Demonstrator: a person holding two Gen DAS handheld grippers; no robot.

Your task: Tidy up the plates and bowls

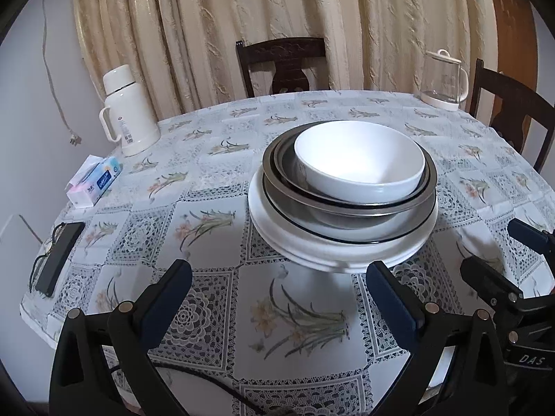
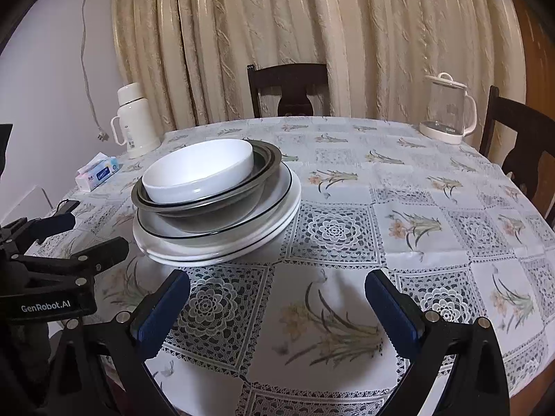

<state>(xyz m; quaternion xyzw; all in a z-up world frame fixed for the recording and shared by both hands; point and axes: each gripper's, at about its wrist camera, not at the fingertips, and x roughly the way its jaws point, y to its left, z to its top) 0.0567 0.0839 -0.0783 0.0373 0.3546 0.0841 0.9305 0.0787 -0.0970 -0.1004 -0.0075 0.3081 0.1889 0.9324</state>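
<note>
One stack of dishes stands mid-table: a white bowl [image 1: 360, 163] [image 2: 201, 170] sits in nested metal bowls [image 1: 347, 204] [image 2: 208, 211], on white plates [image 1: 333, 246] [image 2: 222, 246], some of them black-rimmed. My left gripper [image 1: 279, 277] is open and empty, just short of the stack's near edge. My right gripper [image 2: 277, 280] is also open and empty over bare tablecloth, with the stack ahead to its left. In the left wrist view the right gripper [image 1: 503, 253] shows at the right edge. The left gripper [image 2: 86, 235] shows at the left of the right wrist view.
A white thermos [image 1: 128, 114], a tissue pack [image 1: 95, 180] and a dark phone [image 1: 59, 256] line the table's left side. A glass kettle [image 1: 444, 79] stands at the far right. Dark chairs [image 1: 281, 62] [image 1: 513, 114] stand behind the table. A black cable [image 1: 208, 381] lies at the near edge.
</note>
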